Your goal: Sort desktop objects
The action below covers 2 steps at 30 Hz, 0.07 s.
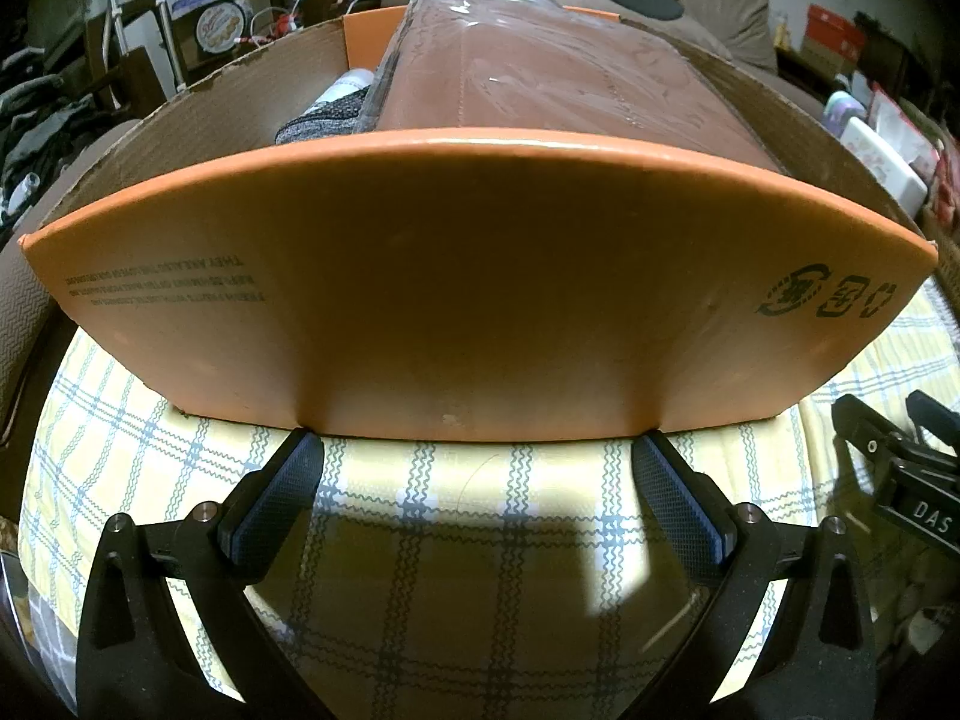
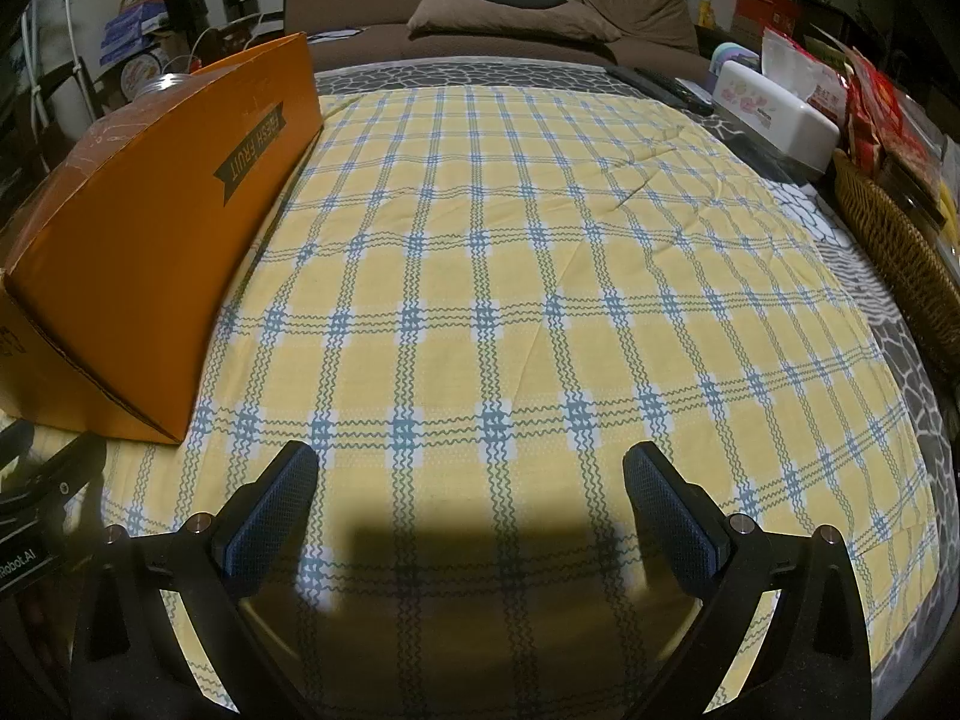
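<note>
Spread wide, left gripper (image 1: 477, 450) nosed against near wall of orange cardboard fruit box (image 1: 480, 282), already holding brown plastic-wrapped slab (image 1: 540, 84) and grey knitted bundle (image 1: 327, 114); right gripper (image 2: 471, 468) equally wide, empty above bare yellow checked tablecloth (image 2: 540, 240), sorting apparently finished.

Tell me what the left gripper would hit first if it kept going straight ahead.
The left gripper, open, would meet the near wall of the orange box almost at once; its fingertips look nearly against it already.
</note>
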{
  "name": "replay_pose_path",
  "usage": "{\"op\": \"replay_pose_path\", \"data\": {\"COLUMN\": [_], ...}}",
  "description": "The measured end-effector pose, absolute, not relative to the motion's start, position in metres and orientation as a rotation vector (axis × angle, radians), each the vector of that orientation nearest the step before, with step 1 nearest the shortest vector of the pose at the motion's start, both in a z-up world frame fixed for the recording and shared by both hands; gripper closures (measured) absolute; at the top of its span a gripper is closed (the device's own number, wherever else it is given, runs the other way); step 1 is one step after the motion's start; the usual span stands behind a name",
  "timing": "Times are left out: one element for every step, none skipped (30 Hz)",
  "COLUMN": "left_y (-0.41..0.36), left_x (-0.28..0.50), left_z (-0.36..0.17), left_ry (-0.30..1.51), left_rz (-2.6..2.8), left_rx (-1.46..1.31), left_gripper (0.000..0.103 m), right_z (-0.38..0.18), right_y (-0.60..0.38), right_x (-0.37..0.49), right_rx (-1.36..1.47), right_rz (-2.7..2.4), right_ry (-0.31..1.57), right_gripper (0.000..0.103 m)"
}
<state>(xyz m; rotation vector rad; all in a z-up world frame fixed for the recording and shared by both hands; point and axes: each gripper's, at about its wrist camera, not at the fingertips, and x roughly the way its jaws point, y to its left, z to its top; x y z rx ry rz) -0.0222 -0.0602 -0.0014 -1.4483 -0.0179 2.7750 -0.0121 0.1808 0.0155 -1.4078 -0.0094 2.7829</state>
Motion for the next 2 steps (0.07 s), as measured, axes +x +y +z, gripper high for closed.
{"op": "replay_pose_path", "data": {"left_y": [-0.0602, -0.0602], "left_x": [-0.0221, -0.0221], "left_z": [-0.0014, -0.0015], "left_ry": [-0.018, -0.018], "left_rz": [2.775, 2.775], "left_rx": [-1.448, -1.448], "left_gripper": [0.000, 0.000], "right_z": [0.0154, 0.0155], "right_y": [0.1809, 0.1807], "right_x": [-0.0121, -0.0120], "right_rx": [-1.408, -1.408], "right_rz": [2.783, 2.783], "right_ry": [-0.009, -0.009], "right_gripper": [0.000, 0.000]}}
